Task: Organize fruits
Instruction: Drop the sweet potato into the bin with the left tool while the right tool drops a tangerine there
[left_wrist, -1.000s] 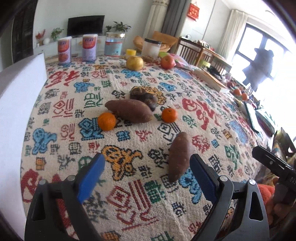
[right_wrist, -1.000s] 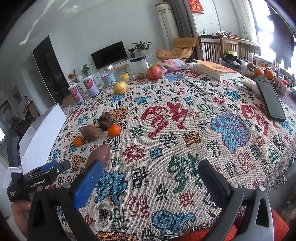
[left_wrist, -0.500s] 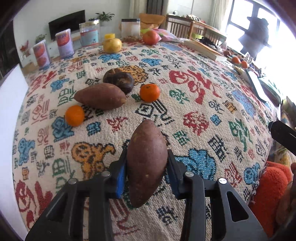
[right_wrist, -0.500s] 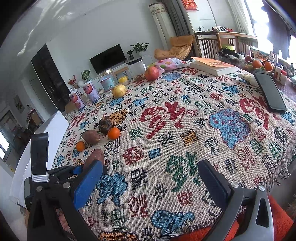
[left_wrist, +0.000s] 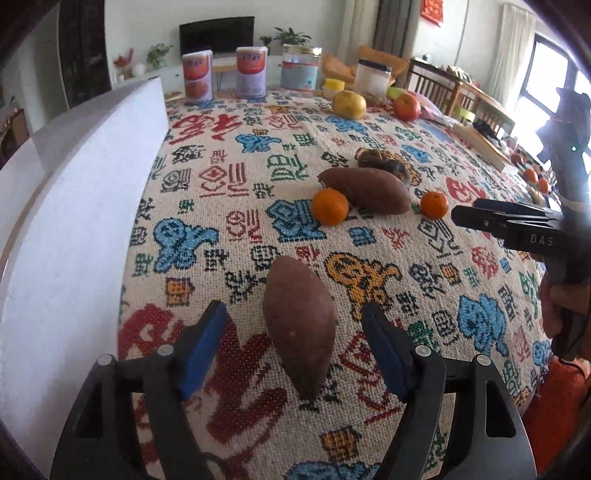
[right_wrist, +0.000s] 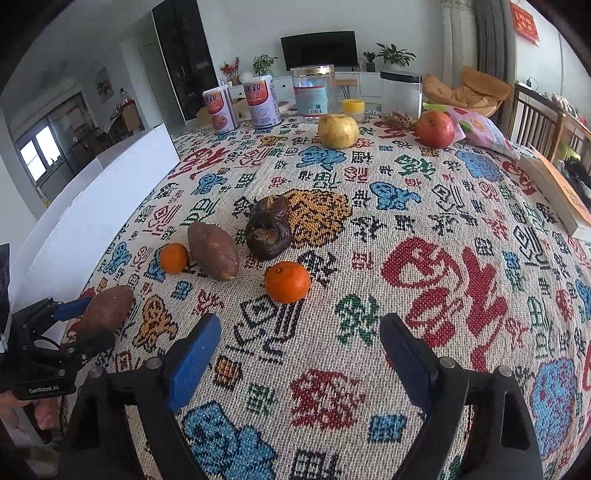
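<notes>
The left tool (left_wrist: 295, 350) stands open, its blue-padded fingers (left_wrist: 205, 347) on either side of a reddish-brown, spindle-shaped sweet potato (left_wrist: 300, 323) without touching it; the potato lies on the woven patterned cloth covering the surface (left_wrist: 229, 206), near the white foam board (left_wrist: 77, 206) along the left edge. The right tool (right_wrist: 299, 354) is open too and holds nothing, hovering over bare cloth. Just beyond it sits a small orange mandarin (right_wrist: 287, 281). Farther back lie a second brown sweet potato (right_wrist: 213, 249) with another small mandarin (right_wrist: 173, 258) just beside it, and a dark, rough-skinned taro root (right_wrist: 269, 232). Towards the far edge rest a yellow pear-like fruit (right_wrist: 338, 130) and a red apple (right_wrist: 435, 129), before two labelled tins (right_wrist: 240, 107).
</notes>
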